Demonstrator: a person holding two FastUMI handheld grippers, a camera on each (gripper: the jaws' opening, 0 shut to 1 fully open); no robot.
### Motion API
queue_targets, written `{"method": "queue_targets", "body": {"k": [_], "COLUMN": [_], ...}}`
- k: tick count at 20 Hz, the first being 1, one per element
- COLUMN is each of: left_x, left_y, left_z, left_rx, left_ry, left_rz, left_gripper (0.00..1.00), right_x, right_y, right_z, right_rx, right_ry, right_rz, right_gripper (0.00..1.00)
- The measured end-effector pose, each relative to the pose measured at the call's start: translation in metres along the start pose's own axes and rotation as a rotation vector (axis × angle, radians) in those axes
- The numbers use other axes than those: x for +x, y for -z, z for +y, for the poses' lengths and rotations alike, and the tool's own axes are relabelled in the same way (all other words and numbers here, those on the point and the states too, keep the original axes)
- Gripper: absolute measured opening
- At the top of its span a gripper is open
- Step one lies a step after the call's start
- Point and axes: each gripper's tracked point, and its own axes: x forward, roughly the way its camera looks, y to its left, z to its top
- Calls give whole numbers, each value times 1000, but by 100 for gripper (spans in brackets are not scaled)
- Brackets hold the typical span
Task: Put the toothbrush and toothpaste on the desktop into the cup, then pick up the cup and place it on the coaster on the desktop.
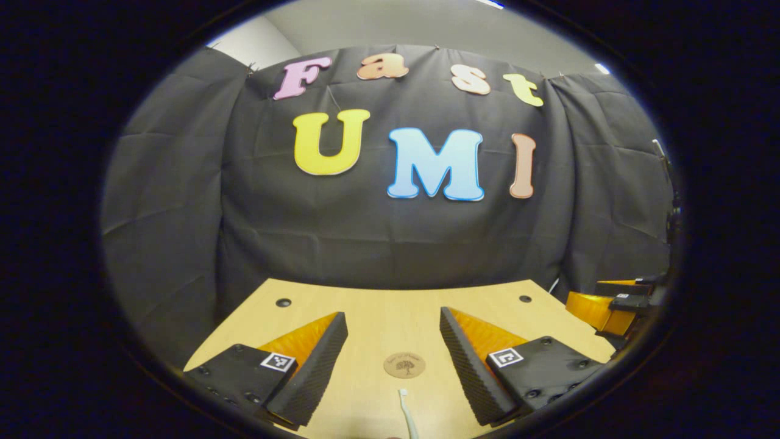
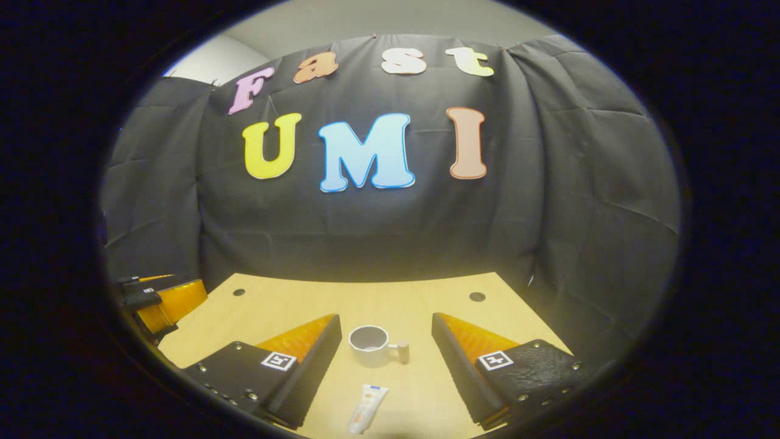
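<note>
In the left gripper view a round wooden coaster lies on the desktop between my left gripper's fingers, and a white toothbrush lies just nearer, its head toward the coaster. My left gripper is open and holds nothing. In the right gripper view a pale cup with a wooden handle on its right stands upright between my right gripper's fingers. A toothpaste tube lies flat in front of it. My right gripper is open, above the desk.
The light wooden desktop has round holes near its far corners and ends at the black cloth wall. The other gripper shows at the right edge of the left gripper view, and the other gripper at the left edge of the right gripper view.
</note>
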Motion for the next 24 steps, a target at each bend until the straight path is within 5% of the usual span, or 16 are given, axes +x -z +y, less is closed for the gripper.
{"method": "queue_targets", "body": {"k": [11,24], "left_x": [27,44], "left_y": [91,196], "left_z": [3,-3], "left_rx": [-2,-30], "left_ry": [15,41], "left_rz": [225,520], "left_gripper": [99,100], "right_x": [28,50], "right_y": [72,143], "right_z": [20,28], "right_rx": [16,43], "right_ry": [-72,-63], "right_rz": [243,578], "right_gripper": [93,93]}}
